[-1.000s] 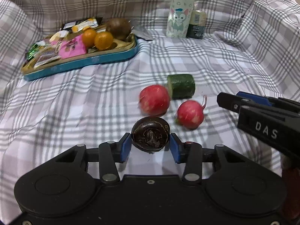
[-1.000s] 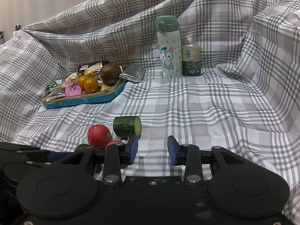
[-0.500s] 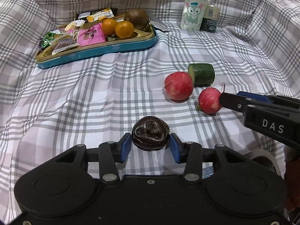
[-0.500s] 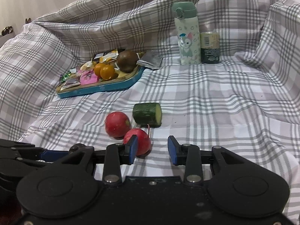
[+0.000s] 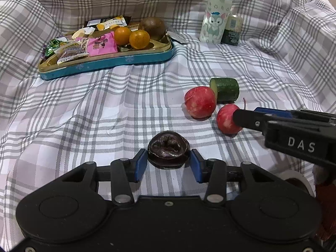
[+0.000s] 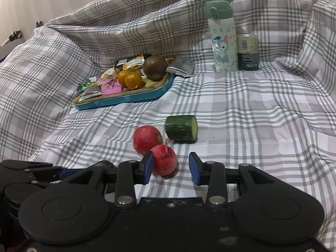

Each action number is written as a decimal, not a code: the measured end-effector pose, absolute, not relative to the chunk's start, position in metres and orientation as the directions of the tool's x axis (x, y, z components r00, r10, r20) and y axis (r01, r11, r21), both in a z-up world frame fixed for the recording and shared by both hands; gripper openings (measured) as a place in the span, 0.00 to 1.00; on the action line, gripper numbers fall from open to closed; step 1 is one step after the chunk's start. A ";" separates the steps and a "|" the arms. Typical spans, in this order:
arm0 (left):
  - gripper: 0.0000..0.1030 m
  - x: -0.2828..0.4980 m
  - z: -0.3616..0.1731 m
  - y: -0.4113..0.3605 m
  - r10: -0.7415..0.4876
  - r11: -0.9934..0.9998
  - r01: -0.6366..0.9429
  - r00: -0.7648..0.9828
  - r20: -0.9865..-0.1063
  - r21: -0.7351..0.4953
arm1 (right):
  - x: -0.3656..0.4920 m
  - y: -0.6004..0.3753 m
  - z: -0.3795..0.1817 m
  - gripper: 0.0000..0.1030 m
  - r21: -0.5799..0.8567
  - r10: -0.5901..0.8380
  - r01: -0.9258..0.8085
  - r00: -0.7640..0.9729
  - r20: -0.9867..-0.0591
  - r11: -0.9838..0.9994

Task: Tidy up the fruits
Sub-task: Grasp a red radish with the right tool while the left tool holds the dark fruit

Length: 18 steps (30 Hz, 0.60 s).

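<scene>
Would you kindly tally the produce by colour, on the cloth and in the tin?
Red: 2, radish and radish
Green: 1, cucumber piece
Orange: 2, citrus
Brown: 1, round fruit
Dark wrinkled: 1, fruit
Total: 7

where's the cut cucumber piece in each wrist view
Left wrist: the cucumber piece lies right of centre on the plaid cloth, just behind the larger red fruit.
Right wrist: the cucumber piece lies near the centre, up and right of the same red fruit.
Shared landmark: the blue tin tray, far left in both.
</scene>
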<state>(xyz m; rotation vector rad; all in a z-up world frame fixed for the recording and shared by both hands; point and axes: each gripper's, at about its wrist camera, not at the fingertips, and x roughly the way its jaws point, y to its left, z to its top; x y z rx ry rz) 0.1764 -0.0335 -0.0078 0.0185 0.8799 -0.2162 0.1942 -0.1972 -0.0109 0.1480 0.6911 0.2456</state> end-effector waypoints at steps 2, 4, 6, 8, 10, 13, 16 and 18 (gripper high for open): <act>0.51 0.176 -0.009 -0.032 -0.190 0.976 0.206 0.625 -0.757 -0.075 | 0.194 -0.194 -0.011 0.39 0.204 0.274 -0.187 0.743 -0.610 0.961; 0.51 0.175 -0.010 -0.032 -0.197 0.974 0.216 0.633 -0.749 -0.073 | 0.194 -0.191 -0.011 0.39 0.194 0.277 -0.199 0.743 -0.609 0.961; 0.51 0.174 -0.011 -0.031 -0.203 0.972 0.222 0.639 -0.742 -0.074 | 0.194 -0.187 -0.012 0.39 0.179 0.281 -0.216 0.743 -0.608 0.960; 0.51 0.173 -0.011 -0.030 -0.205 0.971 0.227 0.643 -0.737 -0.072 | 0.194 -0.184 -0.013 0.39 0.164 0.281 -0.229 0.745 -0.605 0.960; 0.51 0.171 -0.011 -0.031 -0.204 0.970 0.235 0.645 -0.737 -0.064 | 0.192 -0.181 -0.014 0.39 0.146 0.280 -0.242 0.745 -0.606 0.959; 0.50 0.168 -0.009 -0.030 -0.207 0.968 0.242 0.643 -0.737 -0.061 | 0.190 -0.175 -0.015 0.39 0.115 0.277 -0.262 0.745 -0.607 0.958; 0.50 0.167 -0.009 -0.030 -0.201 0.969 0.242 0.644 -0.739 -0.053 | 0.188 -0.170 -0.018 0.39 0.092 0.274 -0.277 0.741 -0.613 0.956; 0.51 0.166 -0.009 -0.030 -0.193 0.970 0.238 0.648 -0.737 -0.044 | 0.188 -0.169 -0.018 0.40 0.092 0.276 -0.281 0.738 -0.617 0.955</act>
